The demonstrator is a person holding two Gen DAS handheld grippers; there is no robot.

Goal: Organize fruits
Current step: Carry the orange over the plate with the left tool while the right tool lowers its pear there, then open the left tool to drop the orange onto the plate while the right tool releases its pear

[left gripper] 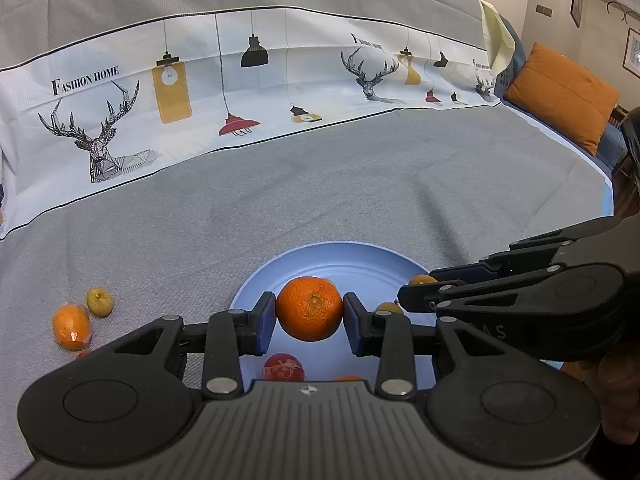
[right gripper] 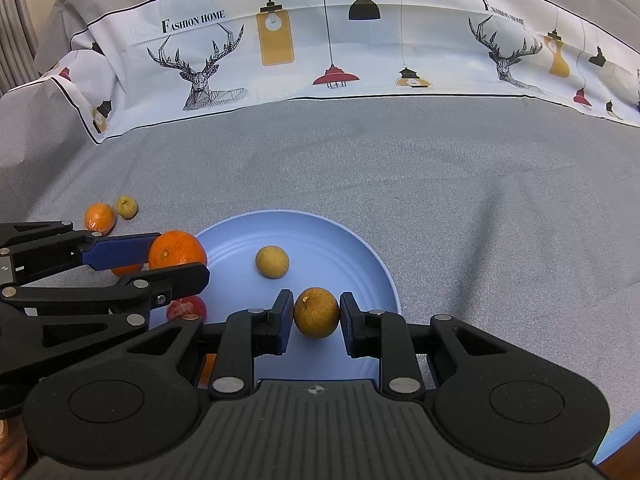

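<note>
Left gripper pinches orange, right gripper pinches longan over plate; crowded release risks roll-off.

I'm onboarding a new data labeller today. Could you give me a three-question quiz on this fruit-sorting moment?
1. True or false: the left gripper grips a round orange tangerine.
2. What does the right gripper hold? A) a red fruit B) a round brownish-yellow fruit C) nothing
3. Fill in: both held fruits hang over the light blue round ____.

Key
1. True.
2. B, the round brownish-yellow fruit.
3. Plate; a smaller round yellow fruit already lies on it.
</note>
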